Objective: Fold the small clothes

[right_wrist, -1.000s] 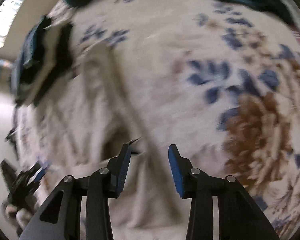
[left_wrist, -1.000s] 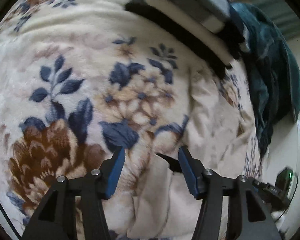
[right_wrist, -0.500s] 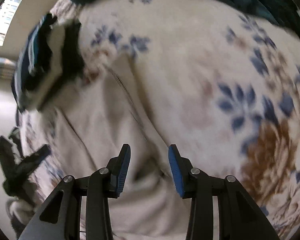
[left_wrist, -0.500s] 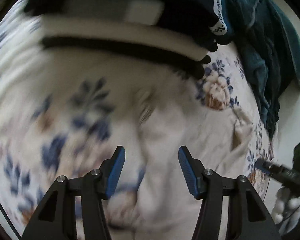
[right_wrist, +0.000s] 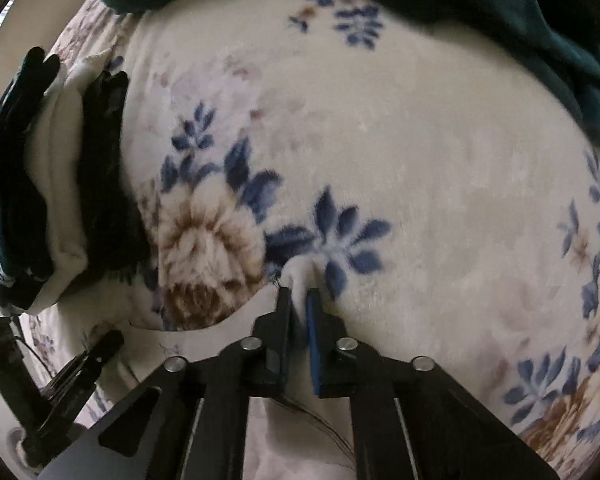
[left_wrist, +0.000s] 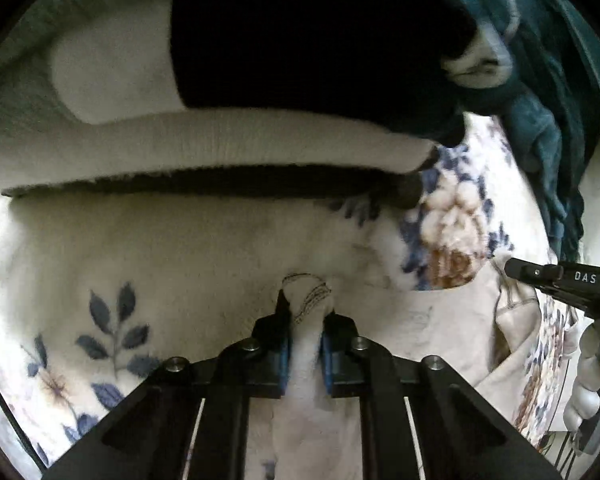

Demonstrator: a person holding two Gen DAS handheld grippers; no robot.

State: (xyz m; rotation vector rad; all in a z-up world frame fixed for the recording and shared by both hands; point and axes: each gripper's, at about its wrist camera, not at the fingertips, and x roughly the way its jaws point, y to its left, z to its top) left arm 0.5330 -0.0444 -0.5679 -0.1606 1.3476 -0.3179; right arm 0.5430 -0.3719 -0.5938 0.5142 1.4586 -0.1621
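A cream garment (left_wrist: 432, 320) lies on a floral fleece blanket (left_wrist: 140, 264). My left gripper (left_wrist: 305, 316) is shut on a bunched edge of the cream garment, with stitched hem showing above the jaws. My right gripper (right_wrist: 298, 300) is shut on another corner of the same garment (right_wrist: 300, 272); it also shows at the right edge of the left wrist view (left_wrist: 556, 276). The left gripper shows at the lower left of the right wrist view (right_wrist: 84, 364).
A stack of folded black, white and grey clothes (left_wrist: 228, 92) lies just beyond the left gripper and at the left of the right wrist view (right_wrist: 52, 184). A dark teal blanket (left_wrist: 548, 92) is heaped at the far side (right_wrist: 500, 12).
Both grippers were open above the garment; both have moved forward toward the folded stack and closed on the cream garment's edge.
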